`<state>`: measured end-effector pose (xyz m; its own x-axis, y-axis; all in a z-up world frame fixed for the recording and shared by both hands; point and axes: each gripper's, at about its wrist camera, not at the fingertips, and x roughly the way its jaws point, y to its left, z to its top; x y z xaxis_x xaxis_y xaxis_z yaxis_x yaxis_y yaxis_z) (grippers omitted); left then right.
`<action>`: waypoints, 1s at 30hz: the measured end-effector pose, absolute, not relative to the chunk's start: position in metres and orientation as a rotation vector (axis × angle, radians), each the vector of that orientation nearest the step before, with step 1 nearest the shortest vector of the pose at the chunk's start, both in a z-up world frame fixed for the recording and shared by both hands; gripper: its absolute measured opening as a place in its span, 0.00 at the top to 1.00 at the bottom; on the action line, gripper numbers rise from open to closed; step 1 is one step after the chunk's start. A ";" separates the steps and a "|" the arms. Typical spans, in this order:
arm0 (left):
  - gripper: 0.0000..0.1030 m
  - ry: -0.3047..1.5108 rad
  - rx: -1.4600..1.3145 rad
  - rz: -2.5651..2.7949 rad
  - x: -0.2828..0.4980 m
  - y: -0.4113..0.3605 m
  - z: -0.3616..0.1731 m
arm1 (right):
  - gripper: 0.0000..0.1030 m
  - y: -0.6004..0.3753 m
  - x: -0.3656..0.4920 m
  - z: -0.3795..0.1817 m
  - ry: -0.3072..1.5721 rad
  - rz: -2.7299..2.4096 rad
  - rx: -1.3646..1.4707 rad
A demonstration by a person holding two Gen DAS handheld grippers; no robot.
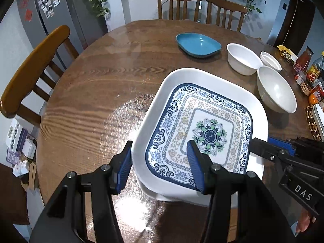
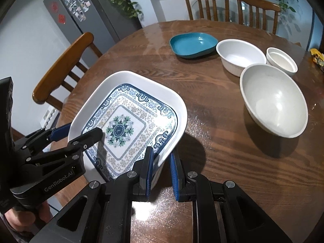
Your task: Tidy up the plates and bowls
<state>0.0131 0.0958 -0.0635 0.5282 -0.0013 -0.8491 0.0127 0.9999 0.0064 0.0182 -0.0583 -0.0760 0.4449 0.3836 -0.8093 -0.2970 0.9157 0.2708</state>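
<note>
A square white plate with a blue patterned centre is held tilted above the round wooden table. My left gripper straddles its left rim, one finger inside and one outside, with a gap at the outer finger. My right gripper grips the plate's right rim between its blue pads. A teal dish, two white bowls and a small white cup stand at the far right.
Wooden chairs stand at the left and far side. Sauce bottles and jars crowd the table's right edge, with a beaded mat. A grey fridge stands behind.
</note>
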 end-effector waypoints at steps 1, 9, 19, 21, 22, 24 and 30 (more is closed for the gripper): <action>0.50 1.020 0.009 -0.007 0.012 0.096 -0.066 | 0.82 -0.058 0.018 -0.077 1.031 0.424 0.093; 0.50 1.060 -0.010 0.010 0.005 0.102 -0.083 | 0.82 -0.049 0.020 -0.090 1.071 0.432 0.051; 0.50 1.115 -0.034 0.010 0.006 0.109 -0.100 | 0.83 -0.035 0.035 -0.104 1.108 0.425 -0.030; 0.50 1.121 -0.037 0.008 0.008 0.110 -0.102 | 0.82 -0.034 0.036 -0.106 1.110 0.420 -0.039; 0.50 1.125 -0.042 0.006 0.009 0.111 -0.103 | 0.82 -0.033 0.036 -0.106 1.107 0.418 -0.045; 0.50 1.131 -0.044 0.003 0.010 0.111 -0.104 | 0.82 -0.032 0.037 -0.106 1.106 0.414 -0.056; 0.50 1.149 -0.056 -0.008 0.011 0.112 -0.106 | 0.82 -0.027 0.039 -0.107 1.108 0.400 -0.088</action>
<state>0.0107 0.1118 -0.1060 0.4091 -0.0348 -0.9118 -0.0226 0.9986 -0.0482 0.0386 -0.0272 -0.1066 0.3835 0.2701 -0.8831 -0.3567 0.9254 0.1281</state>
